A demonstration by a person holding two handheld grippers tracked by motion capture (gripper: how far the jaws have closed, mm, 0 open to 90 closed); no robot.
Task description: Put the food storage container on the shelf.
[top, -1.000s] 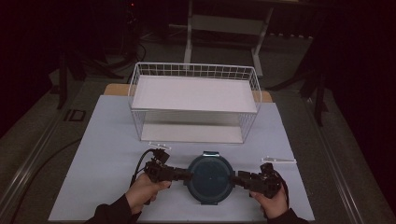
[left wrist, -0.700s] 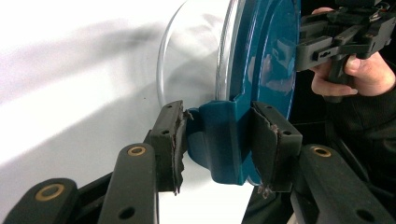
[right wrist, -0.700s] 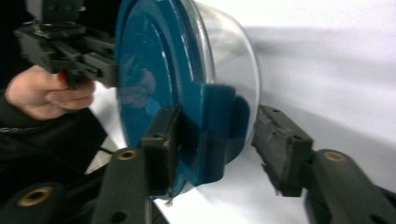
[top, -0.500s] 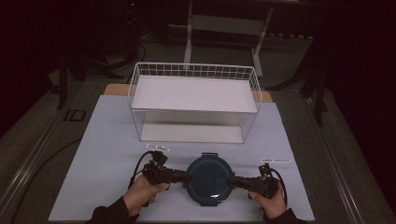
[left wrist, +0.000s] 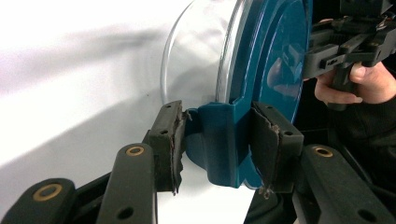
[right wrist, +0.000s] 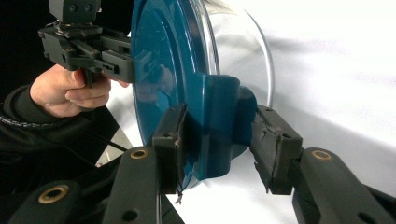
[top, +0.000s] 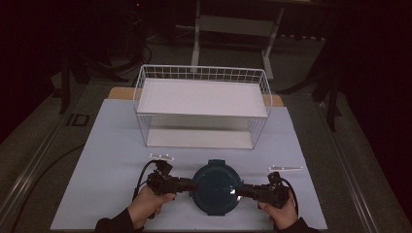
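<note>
A round glass container with a teal lid (top: 215,187) sits near the front edge of the white table, between both hands. My left gripper (top: 187,185) reaches in from the left and is shut on the lid's left clip tab (left wrist: 219,140), one pad on each side. My right gripper (top: 241,191) comes from the right and is shut on the opposite clip tab (right wrist: 219,126). The clear glass wall (left wrist: 201,60) shows beside the lid (left wrist: 275,60) in the left gripper view. In the right gripper view, the lid (right wrist: 163,56) stands in front of the glass (right wrist: 243,42).
A white wire basket (top: 201,73) with a white shelf stands behind the container at mid table. Two small white strips lie on the mat, one at the left (top: 161,156) and one at the right (top: 285,168). Dark floor and stands surround the table (top: 107,145).
The right hand has shifted slightly toward the front edge and back. The container and left hand stay almost where they were.
</note>
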